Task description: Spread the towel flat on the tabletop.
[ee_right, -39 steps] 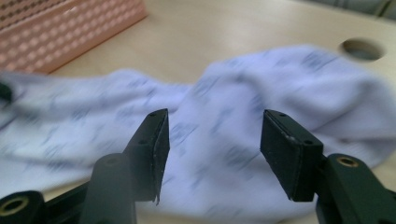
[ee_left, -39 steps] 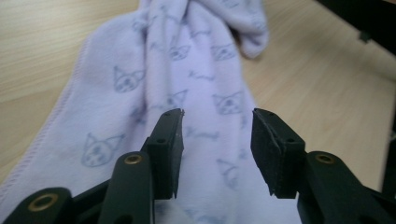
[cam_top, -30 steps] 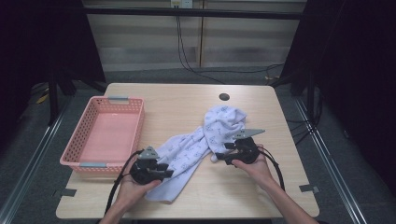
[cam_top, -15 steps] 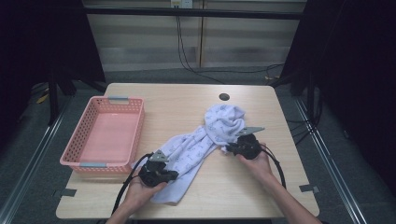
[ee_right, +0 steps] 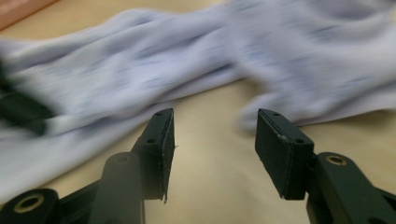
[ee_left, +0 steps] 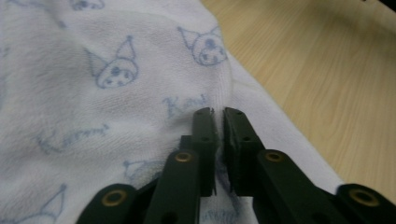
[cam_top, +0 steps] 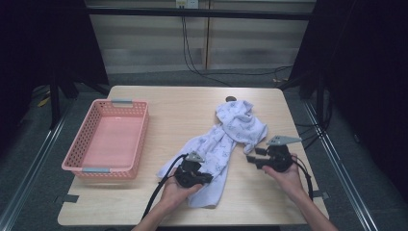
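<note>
right gripper view is all motion blur, so the print on the white terry towel with pale blue cartoon drawings (ee_right: 196,70) is unreadable. in the left gripper view the towel runs off the left edge.

A light wooden table (cam_top: 192,103) carries three things. A pink basket (cam_top: 77,154) sits at nine o'clock, a white printed towel (cam_top: 226,139) stretches from centre toward five o'clock, and a small dark disc (cam_top: 230,99) lies at twelve.
</note>
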Demonstrator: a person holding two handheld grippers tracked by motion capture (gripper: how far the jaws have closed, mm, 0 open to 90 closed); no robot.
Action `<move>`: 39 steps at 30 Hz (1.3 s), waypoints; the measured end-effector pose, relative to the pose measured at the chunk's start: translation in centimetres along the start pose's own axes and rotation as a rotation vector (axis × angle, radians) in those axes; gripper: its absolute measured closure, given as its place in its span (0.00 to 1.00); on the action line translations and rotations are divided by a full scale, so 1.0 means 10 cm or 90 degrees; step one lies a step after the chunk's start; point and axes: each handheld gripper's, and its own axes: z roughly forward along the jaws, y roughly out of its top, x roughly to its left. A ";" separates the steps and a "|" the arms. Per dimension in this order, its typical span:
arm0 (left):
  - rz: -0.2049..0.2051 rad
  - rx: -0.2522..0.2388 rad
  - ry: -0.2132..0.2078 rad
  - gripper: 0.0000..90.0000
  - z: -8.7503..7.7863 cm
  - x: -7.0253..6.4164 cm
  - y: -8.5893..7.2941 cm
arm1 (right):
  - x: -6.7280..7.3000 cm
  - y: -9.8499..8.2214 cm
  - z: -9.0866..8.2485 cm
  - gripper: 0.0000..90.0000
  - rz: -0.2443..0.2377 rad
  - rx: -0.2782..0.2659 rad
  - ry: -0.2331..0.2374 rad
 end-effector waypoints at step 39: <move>0.007 0.037 0.040 0.67 -0.81 0.06 -0.64 | 0.53 0.49 0.30 0.91 -0.134 0.020 0.101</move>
